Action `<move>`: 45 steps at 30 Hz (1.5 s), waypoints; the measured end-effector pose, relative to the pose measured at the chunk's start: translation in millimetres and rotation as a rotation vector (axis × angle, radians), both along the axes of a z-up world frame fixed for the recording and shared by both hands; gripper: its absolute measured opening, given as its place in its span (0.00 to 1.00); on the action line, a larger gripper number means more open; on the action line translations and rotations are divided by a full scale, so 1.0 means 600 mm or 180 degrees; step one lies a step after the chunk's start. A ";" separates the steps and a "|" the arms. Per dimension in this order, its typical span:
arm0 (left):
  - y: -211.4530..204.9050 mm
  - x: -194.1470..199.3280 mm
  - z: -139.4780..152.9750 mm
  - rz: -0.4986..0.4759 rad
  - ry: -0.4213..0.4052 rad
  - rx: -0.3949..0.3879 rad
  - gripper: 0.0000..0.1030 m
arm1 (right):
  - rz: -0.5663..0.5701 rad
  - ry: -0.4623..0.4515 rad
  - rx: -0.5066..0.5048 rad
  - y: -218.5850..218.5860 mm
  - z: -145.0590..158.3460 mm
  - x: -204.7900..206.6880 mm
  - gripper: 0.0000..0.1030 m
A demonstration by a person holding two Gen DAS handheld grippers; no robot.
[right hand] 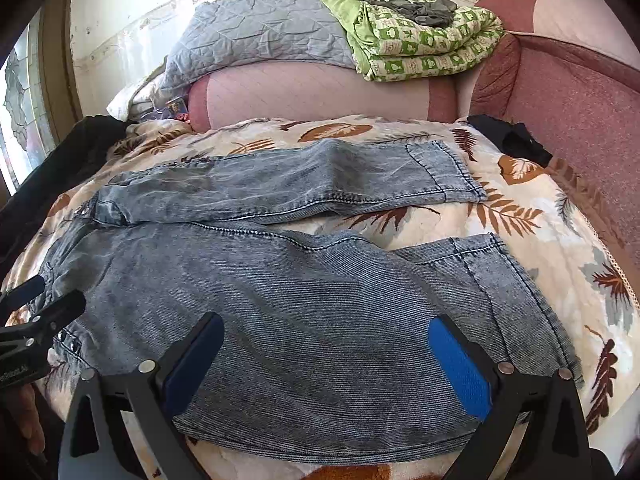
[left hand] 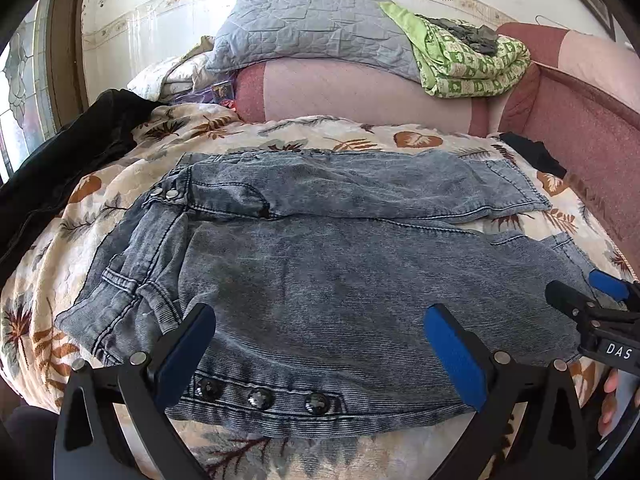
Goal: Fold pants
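Jeans (left hand: 320, 280), one pair in washed grey-blue denim, lie flat across the leaf-print blanket (left hand: 120, 208) on the bed, waistband toward the left edge and the two legs running toward the right edge. The legs are spread a little apart, so I judge nothing is folded yet; laying them flat like this gives me clean edges to grab. My left gripper (left hand: 320, 354) hovers over the waistband end by the bed's near edge, its fingers (left hand: 454, 356) spread wide and holding nothing, just above three dark snap buttons (left hand: 260, 398). My right gripper (right hand: 326, 364) hangs over the near leg, also wide and empty. I judge both are placed to pinch the near edge and carry it over the far leg. One grey quilt (right hand: 256, 32) and one green printed blanket (right hand: 424, 44) sit piled on the pink headboard (right hand: 320, 92) at the far edge.
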State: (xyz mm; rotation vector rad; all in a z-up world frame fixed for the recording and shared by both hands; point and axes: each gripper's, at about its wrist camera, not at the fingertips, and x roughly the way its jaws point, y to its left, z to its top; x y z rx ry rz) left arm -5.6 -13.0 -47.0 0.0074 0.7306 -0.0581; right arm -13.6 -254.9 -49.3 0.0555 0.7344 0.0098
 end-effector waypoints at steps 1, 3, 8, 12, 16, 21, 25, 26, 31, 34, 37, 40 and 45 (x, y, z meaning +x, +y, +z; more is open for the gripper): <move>0.003 0.000 -0.001 0.0018 -0.0005 -0.0007 1.00 | -0.0004 0.0001 -0.0001 -0.001 -0.001 0.000 1.00; 0.009 0.002 -0.003 0.0044 0.0013 -0.0049 1.00 | -0.0024 0.0014 0.0005 -0.003 -0.004 0.002 1.00; 0.021 0.000 -0.006 0.0162 -0.0029 -0.0028 1.00 | -0.0064 0.0018 0.0007 -0.007 -0.006 0.002 1.00; 0.029 -0.003 -0.007 0.0240 -0.0052 -0.0007 1.00 | -0.0073 0.0020 0.0011 -0.008 -0.008 0.002 1.00; 0.035 -0.004 -0.007 0.0288 -0.0069 -0.0006 1.00 | -0.0074 0.0016 0.0013 -0.008 -0.008 0.002 1.00; 0.035 -0.006 -0.007 0.0301 -0.0087 -0.0003 1.00 | -0.0081 0.0009 0.0020 -0.009 -0.007 0.000 1.00; 0.035 -0.010 -0.004 0.0311 -0.0125 -0.0019 1.00 | -0.0080 0.0008 0.0025 -0.009 -0.006 0.001 1.00; 0.036 -0.011 -0.004 0.0321 -0.0127 -0.0028 1.00 | -0.0080 0.0011 0.0029 -0.010 -0.007 0.001 1.00; 0.039 -0.009 -0.007 0.0348 -0.0095 -0.0053 1.00 | -0.0080 0.0015 0.0025 -0.008 -0.006 0.000 1.00; 0.040 -0.009 -0.007 0.0354 -0.0099 -0.0049 1.00 | -0.0082 0.0016 0.0021 -0.008 -0.006 -0.001 1.00; 0.040 -0.009 -0.008 0.0358 -0.0095 -0.0045 1.00 | -0.0082 0.0026 0.0021 -0.008 -0.007 -0.001 1.00; 0.041 -0.009 -0.009 0.0365 -0.0091 -0.0048 1.00 | -0.0083 0.0023 0.0021 -0.008 -0.007 -0.001 1.00; 0.042 -0.008 -0.011 0.0371 -0.0092 -0.0050 1.00 | -0.0085 0.0018 0.0021 -0.008 -0.007 -0.001 1.00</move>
